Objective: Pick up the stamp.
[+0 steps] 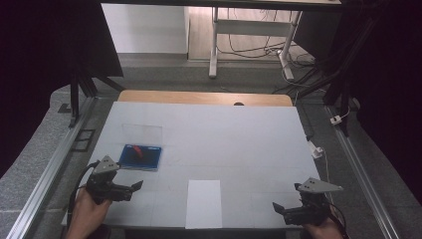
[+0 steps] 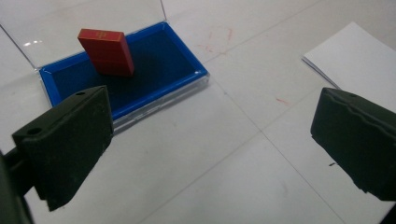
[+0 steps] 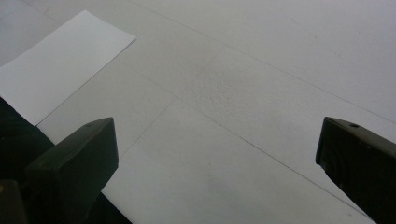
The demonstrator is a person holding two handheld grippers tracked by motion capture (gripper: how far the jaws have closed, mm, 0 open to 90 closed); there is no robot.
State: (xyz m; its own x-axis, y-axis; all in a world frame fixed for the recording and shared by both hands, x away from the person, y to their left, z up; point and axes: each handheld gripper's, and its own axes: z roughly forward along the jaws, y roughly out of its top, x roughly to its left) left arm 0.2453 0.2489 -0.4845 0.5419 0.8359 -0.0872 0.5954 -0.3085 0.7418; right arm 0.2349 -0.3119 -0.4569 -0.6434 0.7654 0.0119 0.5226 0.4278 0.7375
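A blue-lined case (image 1: 141, 157) (image 2: 154, 74) lies open on the left of the white table, its clear lid (image 1: 142, 134) folded back flat behind it. Inside it a small red block (image 1: 136, 150) (image 2: 106, 51) leans tilted. A white sheet of paper (image 1: 204, 203) (image 2: 355, 56) (image 3: 60, 65) lies at the table's front middle. My left gripper (image 1: 132, 190) (image 2: 210, 154) hovers open just in front of the case, nothing between its jaws. My right gripper (image 1: 279, 210) (image 3: 215, 163) is open over bare table at the front right, pointing left toward the paper.
The white table (image 1: 224, 134) has a wooden strip (image 1: 204, 97) along its far edge. Aluminium rails (image 1: 50, 169) run along both sides. Beyond the table stand a desk frame (image 1: 249, 35) and loose cables (image 1: 318, 149) on the floor.
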